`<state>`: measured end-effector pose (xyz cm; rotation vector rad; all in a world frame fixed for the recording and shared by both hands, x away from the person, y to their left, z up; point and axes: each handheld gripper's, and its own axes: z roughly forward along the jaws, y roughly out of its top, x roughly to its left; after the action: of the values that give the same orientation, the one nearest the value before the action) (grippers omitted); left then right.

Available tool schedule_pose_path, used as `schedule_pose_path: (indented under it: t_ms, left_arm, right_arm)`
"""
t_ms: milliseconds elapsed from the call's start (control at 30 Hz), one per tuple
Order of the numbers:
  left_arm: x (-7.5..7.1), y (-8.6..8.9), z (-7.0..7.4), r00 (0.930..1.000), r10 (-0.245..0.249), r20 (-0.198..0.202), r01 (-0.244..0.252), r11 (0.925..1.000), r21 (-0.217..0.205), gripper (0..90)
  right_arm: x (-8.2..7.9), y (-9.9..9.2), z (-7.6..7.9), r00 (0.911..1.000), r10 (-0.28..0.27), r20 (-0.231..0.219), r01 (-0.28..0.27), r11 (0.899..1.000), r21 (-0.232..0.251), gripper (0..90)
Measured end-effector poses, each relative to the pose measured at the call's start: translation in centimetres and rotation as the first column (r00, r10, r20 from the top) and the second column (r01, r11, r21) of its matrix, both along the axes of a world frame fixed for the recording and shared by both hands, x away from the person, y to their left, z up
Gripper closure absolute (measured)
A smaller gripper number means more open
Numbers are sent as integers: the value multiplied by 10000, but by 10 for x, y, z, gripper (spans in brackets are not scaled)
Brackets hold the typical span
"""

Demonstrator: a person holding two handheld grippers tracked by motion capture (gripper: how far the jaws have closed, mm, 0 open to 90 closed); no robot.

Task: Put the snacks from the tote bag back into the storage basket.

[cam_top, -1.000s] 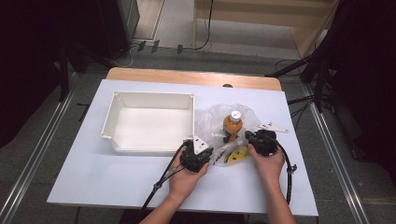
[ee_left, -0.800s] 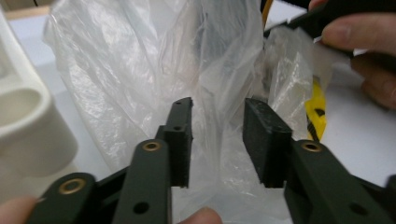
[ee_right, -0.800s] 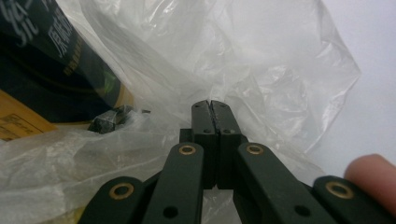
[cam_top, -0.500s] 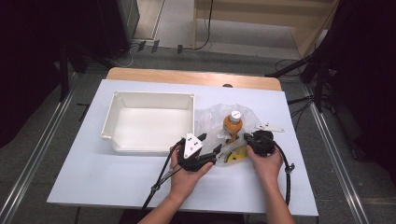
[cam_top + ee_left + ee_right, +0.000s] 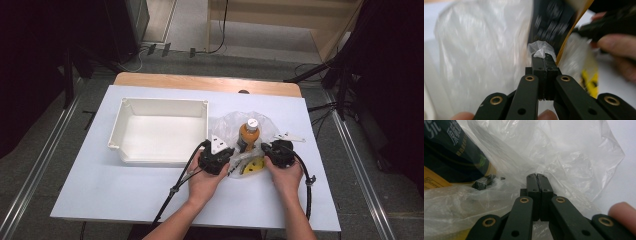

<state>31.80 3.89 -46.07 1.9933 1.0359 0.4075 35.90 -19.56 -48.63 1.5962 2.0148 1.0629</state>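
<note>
White table — empty white tray at left. Beside it, right of centre, lies a crinkled clear plastic bag holding an orange bottle. Left gripper has just closed, pinching a bag fold; right gripper — jaws pressed together on the film.

The right gripper rises from the bottom edge, its 2 black jaws pressed flat together with a fold of the clear plastic bag pinched between them. The crumpled bag spreads across most of the frame. Behind the film at upper left sits a dark bottle label with pale printed characters and an orange band below it. A fingertip shows at lower right, against the white bench.
</note>
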Motion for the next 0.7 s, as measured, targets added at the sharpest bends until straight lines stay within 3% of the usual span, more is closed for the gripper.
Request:
schedule_pose_path:
  t_ms: [133, 267, 333, 400, 533, 700]
  left_arm:
    - [3, -2, -15, 9977, 91, -670, -31, 9960, 889, 900]
    - [1, -2, -16, 9984, 156, -551, -96, 9941, 1082, 900]
    - [2, -1, -16, 9980, 122, -622, -66, 9960, 891, 900]
    - [3, 3, -15, 9975, 59, -699, -24, 9987, 502, 900]
    - [-2, 11, -10, 9996, -192, -185, 187, 9995, -256, 821]
    - [-11, 15, -4, 9986, -455, 274, 471, 9969, -636, 649]
  right_arm:
    - [0, 1, 0, 10000, -15, 21, 15, 10000, -32, 900]
    - [0, 1, 0, 10000, -31, 29, 31, 10000, -73, 900]
    - [-1, 1, 0, 10000, -31, 51, 31, 10000, -32, 882]
    - [-3, 1, 1, 9997, -61, 254, 59, 10000, 78, 808]
    - [-10, -4, 10, 9952, -12, 975, -44, 9983, 576, 684]
    - [-23, -9, 37, 9727, -341, 2294, 116, 9950, 989, 535]
